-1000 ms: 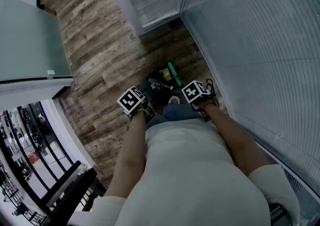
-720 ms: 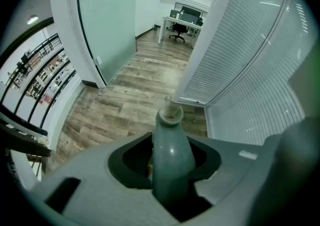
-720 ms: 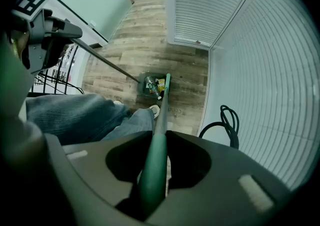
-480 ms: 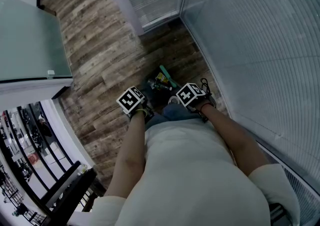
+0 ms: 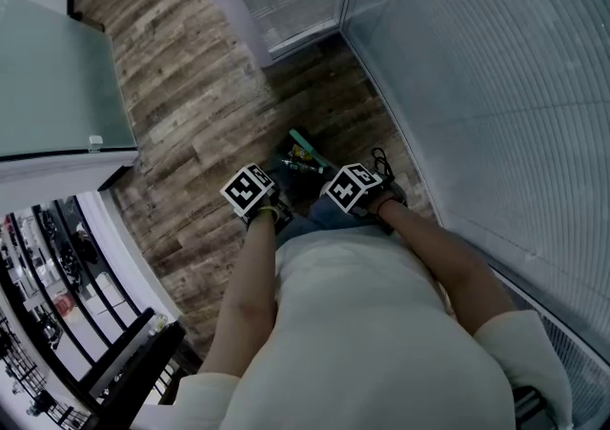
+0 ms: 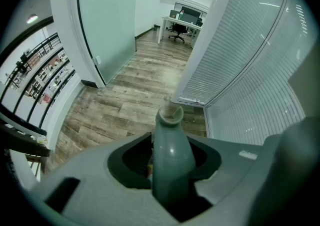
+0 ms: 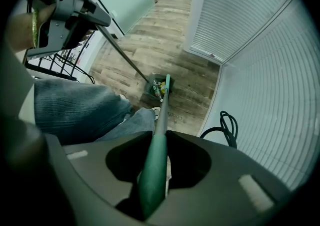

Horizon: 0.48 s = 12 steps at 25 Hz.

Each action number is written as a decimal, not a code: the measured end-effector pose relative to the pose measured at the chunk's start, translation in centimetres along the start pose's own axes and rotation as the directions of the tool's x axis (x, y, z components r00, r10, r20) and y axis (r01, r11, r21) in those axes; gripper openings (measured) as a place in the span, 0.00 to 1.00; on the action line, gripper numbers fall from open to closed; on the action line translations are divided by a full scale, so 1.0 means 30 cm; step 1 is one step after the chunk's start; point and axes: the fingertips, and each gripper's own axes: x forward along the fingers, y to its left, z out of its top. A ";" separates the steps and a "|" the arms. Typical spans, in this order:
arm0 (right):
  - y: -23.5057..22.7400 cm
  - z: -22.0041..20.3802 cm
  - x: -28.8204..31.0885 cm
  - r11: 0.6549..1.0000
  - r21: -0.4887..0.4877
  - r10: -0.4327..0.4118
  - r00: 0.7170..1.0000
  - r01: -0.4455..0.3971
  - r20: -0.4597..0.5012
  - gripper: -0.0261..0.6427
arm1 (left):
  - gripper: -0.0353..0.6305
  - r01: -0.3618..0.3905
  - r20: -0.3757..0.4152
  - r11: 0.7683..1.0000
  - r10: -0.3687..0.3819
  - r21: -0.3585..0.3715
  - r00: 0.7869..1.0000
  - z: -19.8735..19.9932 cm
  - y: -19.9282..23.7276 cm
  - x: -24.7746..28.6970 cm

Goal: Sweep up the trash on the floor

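Black cable (image 7: 222, 120) beside blinds (image 7: 260, 59); distant desk (image 6: 181, 23), perhaps

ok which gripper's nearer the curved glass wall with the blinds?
Right. The right gripper, on the green broom handle, sits close by the wall; the left gripper, on the dustpan handle, is farther out, beyond the person's legs.

A wood-plank floor (image 5: 191, 104) in mixed browns fills the upper middle of the head view. Near centre frame a dark dustpan (image 7: 150, 92) rests on it, with small trash (image 7: 159, 88) in it (wrappers, perhaps) and the green broom (image 7: 159, 135) head touching it. A black cable (image 7: 226, 122) lies coiled at right, beside the blinds (image 7: 260, 69).
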 end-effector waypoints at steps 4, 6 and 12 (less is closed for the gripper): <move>0.011 0.007 -0.003 0.999 -0.032 -0.003 1.000 0.003 0.001 0.18 | 0.26 0.002 -0.001 1.000 -0.002 -0.001 1.000 0.001 0.000 0.005; 0.014 0.007 -0.006 0.999 -0.053 -0.008 1.000 0.008 0.004 0.18 | 0.26 0.002 0.002 1.000 -0.002 0.001 1.000 0.001 0.001 0.007; 0.025 0.003 -0.023 0.994 -0.106 -0.021 1.000 0.022 0.014 0.18 | 0.26 0.008 0.000 1.000 -0.008 -0.001 1.000 0.002 0.009 0.011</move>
